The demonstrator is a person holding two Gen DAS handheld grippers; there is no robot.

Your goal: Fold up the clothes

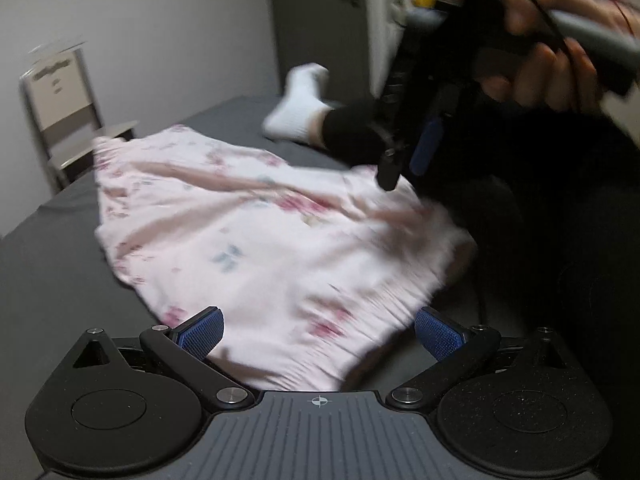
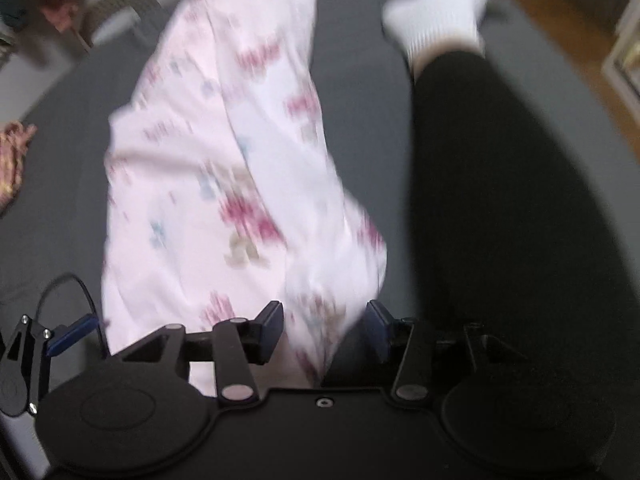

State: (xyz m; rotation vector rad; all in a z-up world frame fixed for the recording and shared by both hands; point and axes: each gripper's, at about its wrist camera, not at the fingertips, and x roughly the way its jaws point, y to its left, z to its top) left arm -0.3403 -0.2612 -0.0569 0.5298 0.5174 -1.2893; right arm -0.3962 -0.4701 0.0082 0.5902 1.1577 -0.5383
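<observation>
A pale pink floral garment [image 1: 248,232] lies spread and wrinkled on a grey bed sheet [image 1: 52,272]. My left gripper [image 1: 320,332] is open at the garment's near hem, blue pads on either side of the cloth and not touching it. In the left wrist view a hand holds my right gripper [image 1: 406,164] over the garment's far right edge. The right wrist view is blurred: the garment [image 2: 224,168] runs away from my right gripper [image 2: 325,326], whose fingers stand apart with a fold of cloth between them, so it is open. The left gripper [image 2: 60,336] shows at the lower left.
A person's leg in black leggings [image 2: 492,200] with a white sock [image 2: 440,12] rests on the bed right of the garment. A pale chair [image 1: 64,108] stands off the bed's far left. Another reddish-pink cloth [image 2: 12,160] lies at the left edge.
</observation>
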